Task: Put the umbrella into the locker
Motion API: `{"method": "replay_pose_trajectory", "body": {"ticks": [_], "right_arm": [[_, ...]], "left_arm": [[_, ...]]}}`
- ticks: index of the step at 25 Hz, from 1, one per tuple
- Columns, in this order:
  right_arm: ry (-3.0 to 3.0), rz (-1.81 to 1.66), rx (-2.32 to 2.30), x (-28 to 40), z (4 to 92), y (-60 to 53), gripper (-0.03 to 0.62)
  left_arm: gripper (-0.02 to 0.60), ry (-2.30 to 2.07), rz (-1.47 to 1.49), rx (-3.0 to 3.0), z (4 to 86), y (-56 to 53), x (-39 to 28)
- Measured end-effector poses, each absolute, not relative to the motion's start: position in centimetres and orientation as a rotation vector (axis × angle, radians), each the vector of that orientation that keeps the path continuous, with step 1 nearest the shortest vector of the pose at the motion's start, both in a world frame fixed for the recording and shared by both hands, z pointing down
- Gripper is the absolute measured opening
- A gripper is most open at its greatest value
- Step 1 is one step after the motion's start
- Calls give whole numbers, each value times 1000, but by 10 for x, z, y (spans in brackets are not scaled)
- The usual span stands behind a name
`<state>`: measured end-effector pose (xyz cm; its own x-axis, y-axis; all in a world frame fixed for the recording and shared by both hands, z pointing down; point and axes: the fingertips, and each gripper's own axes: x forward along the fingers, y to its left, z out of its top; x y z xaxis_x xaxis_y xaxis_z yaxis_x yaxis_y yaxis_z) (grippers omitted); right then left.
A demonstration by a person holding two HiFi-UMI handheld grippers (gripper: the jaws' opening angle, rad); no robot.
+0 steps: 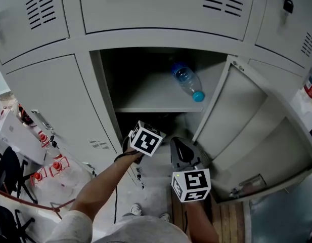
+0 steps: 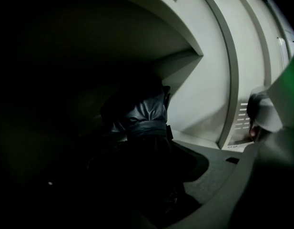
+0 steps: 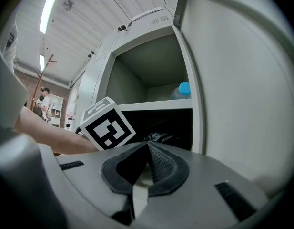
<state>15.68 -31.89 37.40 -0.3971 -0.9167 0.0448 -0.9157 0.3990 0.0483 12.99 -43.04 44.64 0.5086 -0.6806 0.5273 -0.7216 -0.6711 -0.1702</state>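
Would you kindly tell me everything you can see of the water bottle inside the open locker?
The water bottle looks like clear, slightly bluish plastic with a light blue cap screwed on. It lies on its side on the upper shelf of the locker, toward the right, with its cap pointing out to the shelf's front edge. Only the shelf appears to touch it. Whether it holds any water cannot be told.

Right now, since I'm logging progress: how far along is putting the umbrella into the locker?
Done: the locker door stands open, and the umbrella is inside the dark lower compartment, under the shelf that holds a bottle.
In hand: the left gripper appears clamped on it. The right gripper is shut, empty and outside.
Left: let go and draw the gripper out.
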Motion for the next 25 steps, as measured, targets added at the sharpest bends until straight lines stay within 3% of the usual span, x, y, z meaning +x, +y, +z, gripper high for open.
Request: {"method": "replay_pose_trajectory", "body": {"ticks": [25], "right_arm": [[-2575, -20, 1680, 152, 373, -313, 3]], "left_arm": [[252, -1297, 1304, 2637, 471, -466, 127]]}}
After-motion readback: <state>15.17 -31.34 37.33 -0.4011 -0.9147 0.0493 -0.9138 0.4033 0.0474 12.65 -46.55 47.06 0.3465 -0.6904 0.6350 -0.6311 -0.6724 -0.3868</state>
